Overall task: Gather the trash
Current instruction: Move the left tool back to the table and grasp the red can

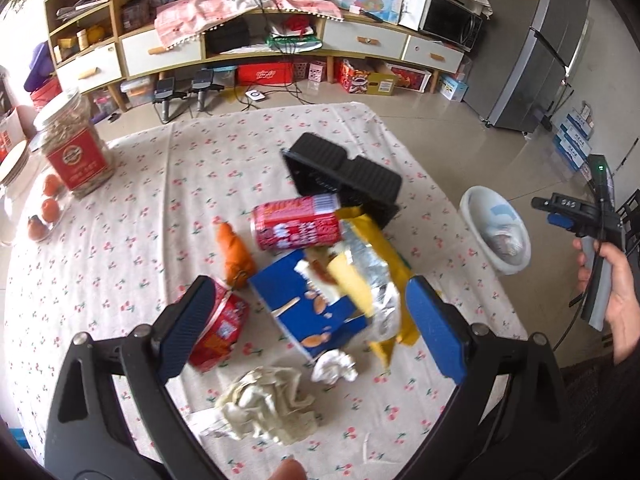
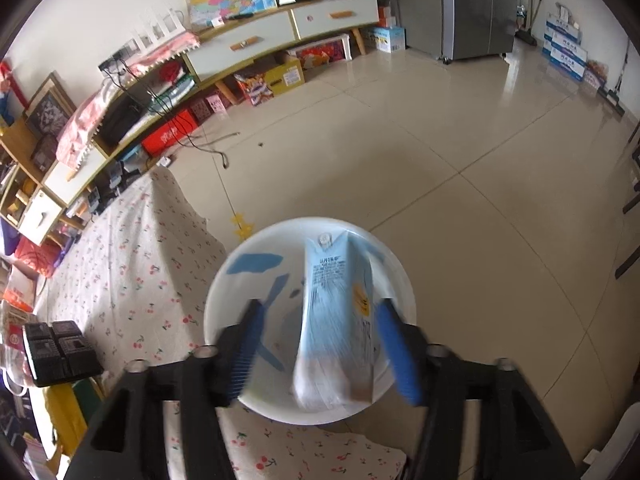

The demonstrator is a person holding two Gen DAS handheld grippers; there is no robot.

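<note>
My left gripper [image 1: 312, 328] hangs open above a pile of trash on the cherry-print tablecloth [image 1: 160, 184]. In the pile are a blue box [image 1: 304, 320], a yellow and silver foil bag [image 1: 372, 268], a red can [image 1: 296, 222] lying on its side, a red tub [image 1: 224, 324], an orange wrapper [image 1: 236, 252] and crumpled tissues [image 1: 268, 404]. My right gripper [image 2: 322, 348] is over the white bin [image 2: 240, 292] on the floor. A blurred light-blue carton [image 2: 336, 304] sits between its blue fingers [image 2: 248, 344], and there is a gap on both sides.
A black tray [image 1: 344, 172] lies behind the pile. A jar with a red label [image 1: 74, 148] and oranges [image 1: 50, 200] stand at the table's left. The bin [image 1: 496, 232] is just past the table's right edge. A cabinet [image 1: 260, 48] and fridge [image 1: 540, 40] line the far wall.
</note>
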